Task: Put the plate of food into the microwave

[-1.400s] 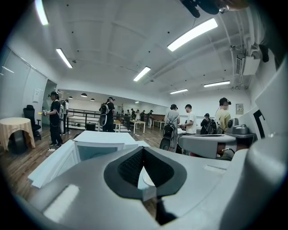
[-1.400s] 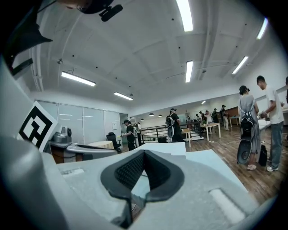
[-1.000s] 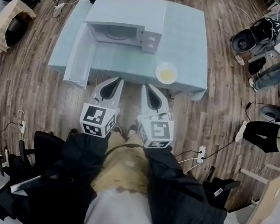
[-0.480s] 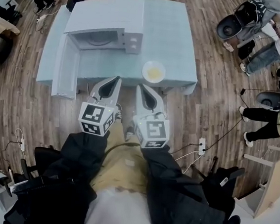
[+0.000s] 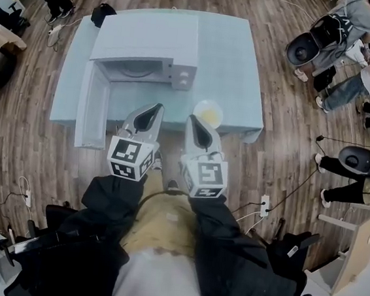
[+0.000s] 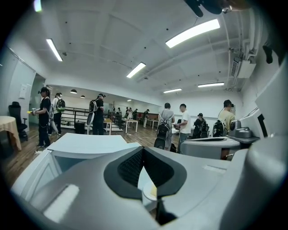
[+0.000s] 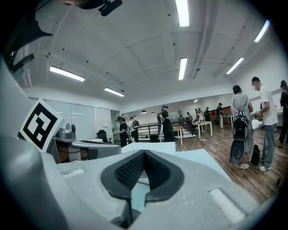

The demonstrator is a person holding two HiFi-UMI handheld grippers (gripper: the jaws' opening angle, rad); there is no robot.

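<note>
Two grippers show at mid-frame, both with jaws closed on nothing. The left gripper (image 5: 156,108) is below the open microwave (image 5: 147,41). The right gripper (image 5: 193,119) is nearer the plate of food (image 5: 211,113), which lies just above its tip at the table (image 5: 245,71) edge.

One microwave (image 5: 147,35); one plate of food (image 5: 212,113); one table (image 5: 233,64); two tools: left tool (image 5: 157,106), right tool (image 5: 192,118).
</note>
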